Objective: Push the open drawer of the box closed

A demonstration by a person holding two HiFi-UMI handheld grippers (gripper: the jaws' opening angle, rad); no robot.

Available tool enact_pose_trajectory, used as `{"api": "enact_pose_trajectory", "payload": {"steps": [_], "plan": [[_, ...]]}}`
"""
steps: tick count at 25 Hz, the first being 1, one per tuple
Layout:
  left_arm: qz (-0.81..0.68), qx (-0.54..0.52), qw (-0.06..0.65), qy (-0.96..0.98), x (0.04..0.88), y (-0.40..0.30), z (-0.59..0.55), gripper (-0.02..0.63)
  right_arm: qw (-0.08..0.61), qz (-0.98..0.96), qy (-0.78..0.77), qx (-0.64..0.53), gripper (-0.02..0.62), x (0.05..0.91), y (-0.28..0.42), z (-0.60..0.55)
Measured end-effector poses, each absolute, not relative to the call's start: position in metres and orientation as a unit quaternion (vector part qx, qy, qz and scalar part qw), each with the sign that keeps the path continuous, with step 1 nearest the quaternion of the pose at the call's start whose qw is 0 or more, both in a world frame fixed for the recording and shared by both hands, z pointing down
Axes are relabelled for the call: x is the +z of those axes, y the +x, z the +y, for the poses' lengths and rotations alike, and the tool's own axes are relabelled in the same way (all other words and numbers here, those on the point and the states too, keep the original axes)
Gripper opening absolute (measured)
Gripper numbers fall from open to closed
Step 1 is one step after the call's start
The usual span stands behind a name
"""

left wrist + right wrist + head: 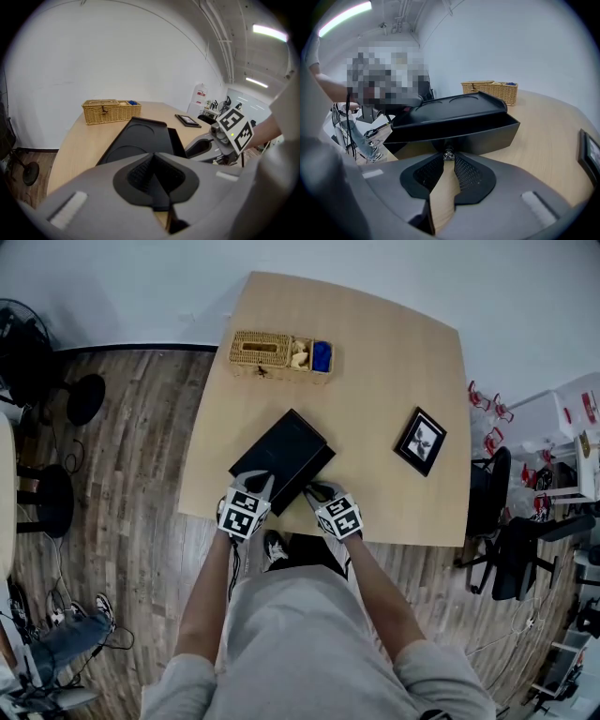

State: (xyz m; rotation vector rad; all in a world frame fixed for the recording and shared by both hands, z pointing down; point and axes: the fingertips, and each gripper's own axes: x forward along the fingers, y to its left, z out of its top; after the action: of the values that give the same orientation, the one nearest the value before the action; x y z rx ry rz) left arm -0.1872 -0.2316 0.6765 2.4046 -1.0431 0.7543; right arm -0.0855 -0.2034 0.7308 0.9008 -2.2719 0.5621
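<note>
A flat black box point(281, 454) lies slanted on the wooden table point(394, 362), near its front edge. Its drawer point(487, 136) stands a little way out on the side facing me, under the lid point(450, 110). My right gripper point(449, 159) is at the drawer front, its fingertips narrowly closed around the small metal knob point(449, 153). In the head view this right gripper point(323, 493) sits at the box's near right side. My left gripper point(258, 486) is at the box's near left corner; its pads meet, holding nothing. The left gripper point(153, 159) looks over the lid point(140, 138).
A wicker basket point(279, 352) with a blue item stands at the table's far side. A small framed picture point(420, 440) lies to the right. Office chairs point(502, 540) stand right of the table. The front table edge is just under my grippers.
</note>
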Motion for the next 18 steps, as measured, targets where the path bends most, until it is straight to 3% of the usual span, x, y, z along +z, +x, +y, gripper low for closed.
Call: {"api": "enact_pose_trajectory", "payload": {"steps": [18], "plan": [[-0.372,0.268,0.203,0.865,0.678,-0.188,-0.233,0.052,0.306,-0.864,0.337,0.215,0.072,0.73,-0.112,-0.228]]}}
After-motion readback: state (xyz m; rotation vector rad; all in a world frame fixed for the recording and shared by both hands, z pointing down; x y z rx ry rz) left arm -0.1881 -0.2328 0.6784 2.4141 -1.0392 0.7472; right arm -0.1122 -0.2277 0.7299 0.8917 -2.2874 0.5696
